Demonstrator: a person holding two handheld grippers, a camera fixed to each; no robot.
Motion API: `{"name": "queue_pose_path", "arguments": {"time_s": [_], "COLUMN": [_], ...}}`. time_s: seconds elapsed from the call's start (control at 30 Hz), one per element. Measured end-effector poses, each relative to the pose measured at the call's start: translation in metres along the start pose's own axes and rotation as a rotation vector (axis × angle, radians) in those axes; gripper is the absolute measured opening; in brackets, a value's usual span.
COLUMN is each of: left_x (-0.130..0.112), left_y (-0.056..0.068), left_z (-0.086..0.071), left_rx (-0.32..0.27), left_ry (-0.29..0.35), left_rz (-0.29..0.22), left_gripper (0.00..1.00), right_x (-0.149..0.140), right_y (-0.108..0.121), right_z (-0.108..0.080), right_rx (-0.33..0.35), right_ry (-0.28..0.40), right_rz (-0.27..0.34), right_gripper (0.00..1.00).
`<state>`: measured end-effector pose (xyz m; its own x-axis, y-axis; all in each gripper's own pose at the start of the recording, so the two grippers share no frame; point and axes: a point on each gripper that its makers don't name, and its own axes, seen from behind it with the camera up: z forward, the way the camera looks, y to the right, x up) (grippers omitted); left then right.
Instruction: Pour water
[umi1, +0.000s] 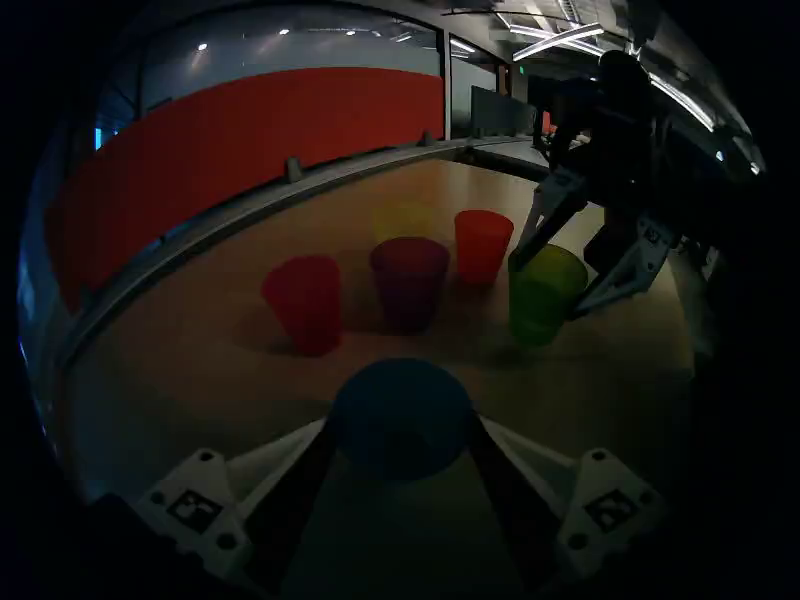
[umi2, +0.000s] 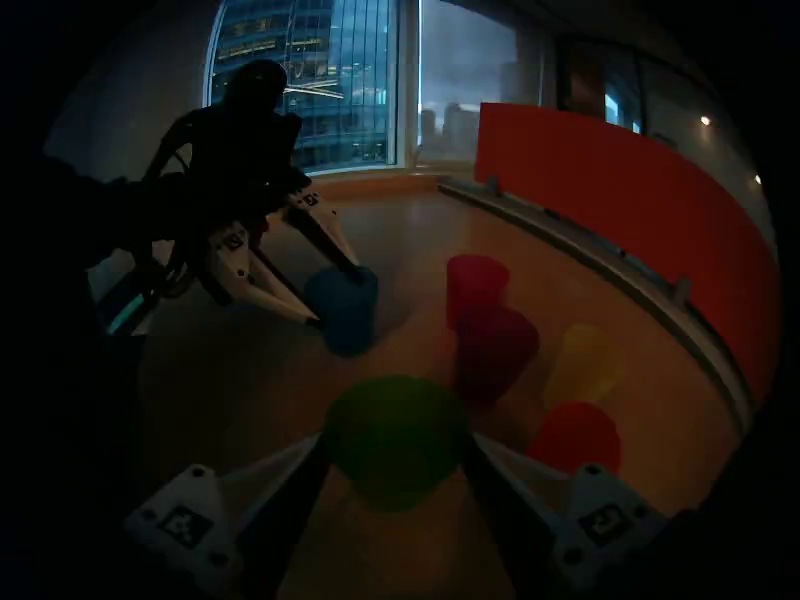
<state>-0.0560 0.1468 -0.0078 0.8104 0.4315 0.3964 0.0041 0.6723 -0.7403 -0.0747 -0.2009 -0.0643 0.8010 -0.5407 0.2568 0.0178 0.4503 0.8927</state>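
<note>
The right gripper view takes in tall windows (umi2: 300, 70) with towers beyond, while the left gripper view catches ceiling light strips (umi1: 555, 40). The left gripper (umi1: 400, 428) pinches the blue cup (umi1: 400, 400) between both fingers. The right gripper (umi2: 395, 448) clamps the green cup (umi2: 395, 420) the same way. Both cups are near the middle of the tabletop (umi1: 200, 380). A maroon cup (umi1: 408, 280) and three others cluster toward the edge under the red panel (umi1: 250, 130).

Left gripper view — low over table (umi1: 180, 390), close behind blue cup (umi1: 403, 420), faces right gripper (umi1: 545, 290). Right gripper view looks back — both share the middle cups (umi1: 409, 280).
</note>
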Motion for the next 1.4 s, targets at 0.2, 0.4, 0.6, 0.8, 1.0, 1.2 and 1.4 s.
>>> {"name": "queue_pose_path", "arguments": {"time_s": [0.2, 0.4, 0.6, 0.8, 1.0, 1.2, 1.4], "left_x": [-0.004, -0.01, -0.016, -0.023, -0.027, -0.028, -0.026], "left_y": [-0.002, -0.003, -0.008, -0.008, -0.006, -0.003, -0.001], "left_z": [0.0, -0.001, -0.003, -0.007, -0.011, -0.012, -0.013], "left_rx": [0.005, 0.011, 0.032, 0.044, 0.04, 0.036, 0.035], "left_ry": [-0.004, -0.027, -0.043, -0.051, -0.059, -0.064, -0.061], "left_rz": [-0.002, -0.004, -0.009, -0.008, -0.013, -0.006, -0.003], "left_gripper": [0.91, 0.92, 0.93, 0.95, 0.96, 0.97, 0.98], "right_x": [-0.005, -0.006, -0.009, -0.015, -0.019, -0.022, -0.023], "right_y": [0.001, 0.001, 0.001, 0.002, 0.001, 0.0, 0.0], "right_z": [0.003, 0.004, 0.006, 0.007, 0.004, 0.001, 0.002], "right_rx": [-0.003, -0.005, -0.008, -0.014, -0.019, -0.023, -0.031], "right_ry": [-0.004, -0.005, -0.007, -0.013, -0.012, -0.014, -0.011], "right_rz": [0.003, -0.003, -0.006, -0.009, -0.007, -0.002, -0.006], "right_gripper": [0.95, 0.95, 0.96, 0.96, 0.96, 0.97, 0.97]}}
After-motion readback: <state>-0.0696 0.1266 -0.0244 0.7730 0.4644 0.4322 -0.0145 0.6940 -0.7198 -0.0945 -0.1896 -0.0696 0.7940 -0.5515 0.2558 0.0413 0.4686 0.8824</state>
